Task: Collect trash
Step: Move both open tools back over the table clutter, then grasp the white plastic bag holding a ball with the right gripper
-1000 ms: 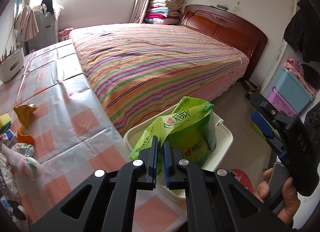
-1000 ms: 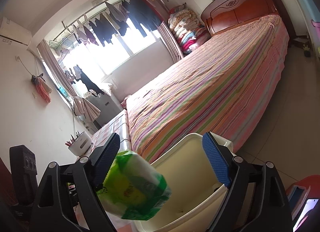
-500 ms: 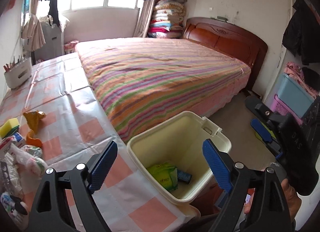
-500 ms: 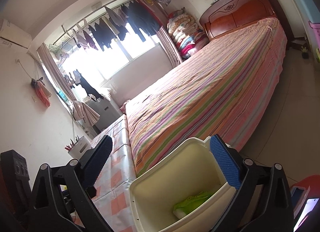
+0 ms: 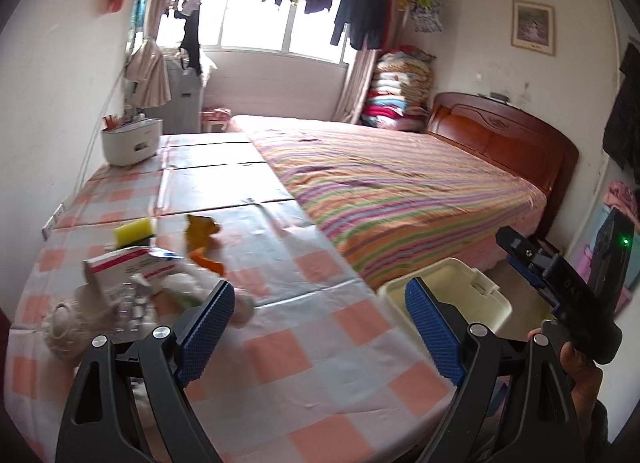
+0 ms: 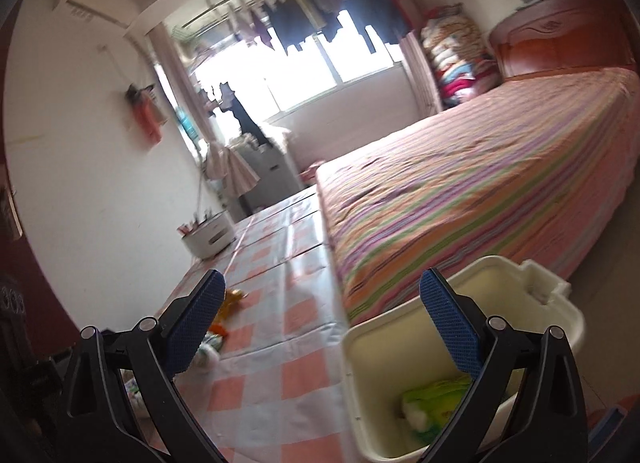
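A: Trash sits in two places: a green packet (image 6: 436,397) lies at the bottom of the cream plastic bin (image 6: 362,347), and a blurred heap (image 5: 132,287) of wrappers, a pink-and-white box and a twine ball lies on the left of the surface (image 5: 320,339).

B: What else is around?

A: A yellow sponge (image 5: 134,230) and orange scraps (image 5: 202,229) lie beyond the heap, a white caddy (image 5: 130,141) stands at the far end, and a striped bed (image 5: 404,199) runs along the surface's right edge. The bin stands just off the near corner, beside the bed.

B: And each claw?

A: The left claw (image 5: 320,315) is spread wide, nothing between its ribbed blue pads, above the pink-checked cloth. The right claw (image 6: 322,311) gapes too, empty, one finger (image 6: 450,327) over the bin. Only the left wrist view shows the hand (image 5: 580,367) gripping it.
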The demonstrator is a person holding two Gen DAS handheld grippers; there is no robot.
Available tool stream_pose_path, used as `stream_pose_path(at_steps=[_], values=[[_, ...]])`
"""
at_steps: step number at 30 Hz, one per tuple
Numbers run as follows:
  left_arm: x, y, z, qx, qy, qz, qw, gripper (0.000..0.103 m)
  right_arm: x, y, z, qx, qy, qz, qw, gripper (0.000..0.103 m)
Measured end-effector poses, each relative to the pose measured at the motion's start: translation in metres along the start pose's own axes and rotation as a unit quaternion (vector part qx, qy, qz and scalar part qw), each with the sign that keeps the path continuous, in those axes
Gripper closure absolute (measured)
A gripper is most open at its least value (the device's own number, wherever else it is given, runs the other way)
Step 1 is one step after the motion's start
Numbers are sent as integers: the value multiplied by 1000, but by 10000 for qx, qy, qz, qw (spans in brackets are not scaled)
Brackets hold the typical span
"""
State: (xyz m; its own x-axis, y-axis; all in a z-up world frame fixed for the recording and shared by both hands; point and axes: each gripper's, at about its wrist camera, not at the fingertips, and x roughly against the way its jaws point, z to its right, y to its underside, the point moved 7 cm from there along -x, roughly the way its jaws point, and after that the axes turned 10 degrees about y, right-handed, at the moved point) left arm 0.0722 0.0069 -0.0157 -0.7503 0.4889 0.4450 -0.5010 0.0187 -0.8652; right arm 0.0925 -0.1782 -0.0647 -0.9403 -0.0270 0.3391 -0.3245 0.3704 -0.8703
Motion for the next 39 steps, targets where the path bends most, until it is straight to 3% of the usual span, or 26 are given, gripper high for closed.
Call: stream_pose_path(at_steps=[6, 8, 12, 17, 26, 33, 36, 39], values=[[33, -5, -56, -155, -462, 539, 9974, 18, -23, 34, -71, 822, -681, -512, 9930, 7], [43, -4, -73, -252, -703, 641, 9951, 18, -31, 49, -98, 1161, -971, -757, 9856, 7], [60, 4, -103, -147, -805, 618, 9947, 18, -48, 70, -143, 1682, -1381, -1105, 9698, 7], [82, 11, -133, 105, -965, 666, 9931, 18, -73, 92, -189, 2375, -1621, -1439, 9469, 7], [97, 21, -165, 641, -975, 618, 9912, 18, -131, 124, -217, 3242, -1473, -2045, 9118, 7], [99, 31, -187, 946, -1020, 456, 9892, 18, -160, 141, -226, 3626, -1338, -2317, 8927, 7], [100, 35, -196, 1072, -1036, 390, 9881, 18, -168, 149, -230, 3819, -1265, -2369, 8843, 11], [99, 39, -205, 1227, -1055, 315, 9863, 18, -176, 159, -233, 3897, -1264, -2534, 8763, 24]])
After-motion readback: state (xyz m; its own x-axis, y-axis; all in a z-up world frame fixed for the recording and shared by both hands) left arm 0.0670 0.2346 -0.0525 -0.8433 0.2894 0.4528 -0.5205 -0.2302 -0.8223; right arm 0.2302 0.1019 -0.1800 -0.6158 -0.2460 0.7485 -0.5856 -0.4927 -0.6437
